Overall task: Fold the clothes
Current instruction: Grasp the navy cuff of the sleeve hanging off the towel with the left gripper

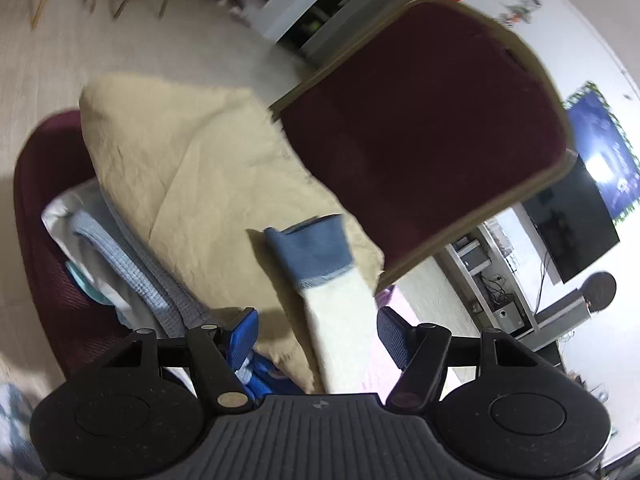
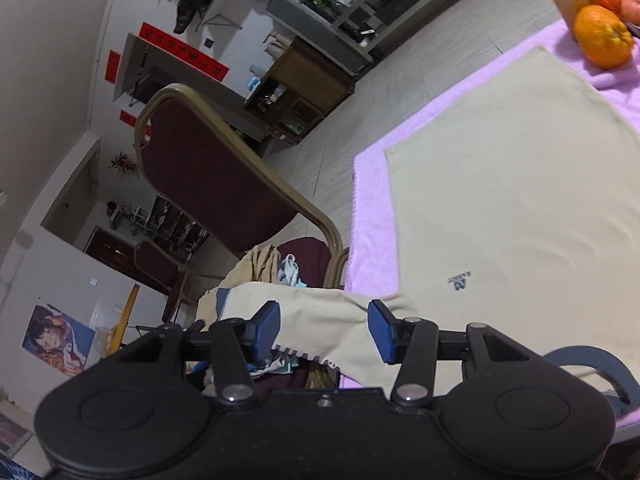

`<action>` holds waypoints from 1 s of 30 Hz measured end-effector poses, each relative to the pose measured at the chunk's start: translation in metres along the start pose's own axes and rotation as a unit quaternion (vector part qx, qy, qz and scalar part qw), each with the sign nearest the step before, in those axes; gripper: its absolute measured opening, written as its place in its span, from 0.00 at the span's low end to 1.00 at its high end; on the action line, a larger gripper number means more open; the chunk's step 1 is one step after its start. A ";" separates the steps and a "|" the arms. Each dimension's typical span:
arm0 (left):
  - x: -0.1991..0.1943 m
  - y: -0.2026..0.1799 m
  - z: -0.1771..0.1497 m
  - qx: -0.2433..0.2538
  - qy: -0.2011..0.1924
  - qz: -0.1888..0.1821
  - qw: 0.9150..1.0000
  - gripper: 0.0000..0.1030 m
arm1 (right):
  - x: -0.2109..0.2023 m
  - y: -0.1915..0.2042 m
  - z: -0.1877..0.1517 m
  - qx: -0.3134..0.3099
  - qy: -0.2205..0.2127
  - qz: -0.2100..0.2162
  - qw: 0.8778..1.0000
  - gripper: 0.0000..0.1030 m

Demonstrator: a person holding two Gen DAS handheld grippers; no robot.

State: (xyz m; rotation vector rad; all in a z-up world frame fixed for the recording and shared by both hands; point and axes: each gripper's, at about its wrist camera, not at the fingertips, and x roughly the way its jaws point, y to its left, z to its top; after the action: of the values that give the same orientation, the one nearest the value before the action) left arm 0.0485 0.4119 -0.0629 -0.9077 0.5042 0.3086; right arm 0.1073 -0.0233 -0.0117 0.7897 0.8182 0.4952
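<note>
A cream sweatshirt point(image 2: 520, 200) with a small printed logo lies spread flat on the pink table cover point(image 2: 372, 216). Its sleeve hangs off the table edge toward the maroon chair point(image 2: 208, 176). In the left wrist view the sleeve point(image 1: 340, 320), with a blue cuff point(image 1: 316, 248), runs between the blue pads of my left gripper point(image 1: 318, 332); the jaws stand apart and do not press on it. In the right wrist view the sleeve point(image 2: 320, 320) crosses between the pads of my right gripper point(image 2: 324, 326), whose jaws are also apart.
The chair seat holds a pile of clothes: a beige cloth point(image 1: 180, 168), a light blue knit point(image 1: 132, 264) and other pieces. The chair back point(image 1: 420, 128) rises close to the table edge. Oranges point(image 2: 604, 36) sit at the table's far corner. A TV point(image 1: 568, 220) stands behind.
</note>
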 end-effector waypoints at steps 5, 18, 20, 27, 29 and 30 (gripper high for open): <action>0.011 -0.008 0.008 0.010 -0.023 -0.009 1.000 0.48 | 0.001 0.002 -0.002 -0.003 0.000 0.001 1.000 0.51; 0.034 -0.045 0.012 0.051 -0.006 0.049 0.998 0.02 | -0.022 -0.033 -0.012 0.049 -0.020 -0.007 0.999 0.55; 0.021 -0.063 0.002 0.095 -0.030 0.052 0.994 0.02 | -0.030 -0.038 -0.012 0.049 -0.027 -0.006 0.998 0.56; -0.030 -0.140 -0.057 0.282 -0.090 0.024 0.955 0.02 | -0.063 -0.064 -0.010 0.050 -0.059 -0.025 0.997 0.59; -0.041 -0.163 -0.078 0.337 -0.106 0.014 0.935 0.02 | -0.076 -0.078 -0.011 0.059 -0.068 -0.033 0.995 0.59; -0.046 -0.174 -0.093 0.362 -0.112 0.008 0.925 0.02 | -0.082 -0.085 -0.012 0.065 -0.072 -0.036 0.995 0.59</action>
State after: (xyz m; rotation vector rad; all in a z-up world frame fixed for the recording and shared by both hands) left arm 0.0635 0.2331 0.0313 -0.1423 0.3685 0.2107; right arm 0.0570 -0.1253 -0.0463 0.9021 0.7476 0.3185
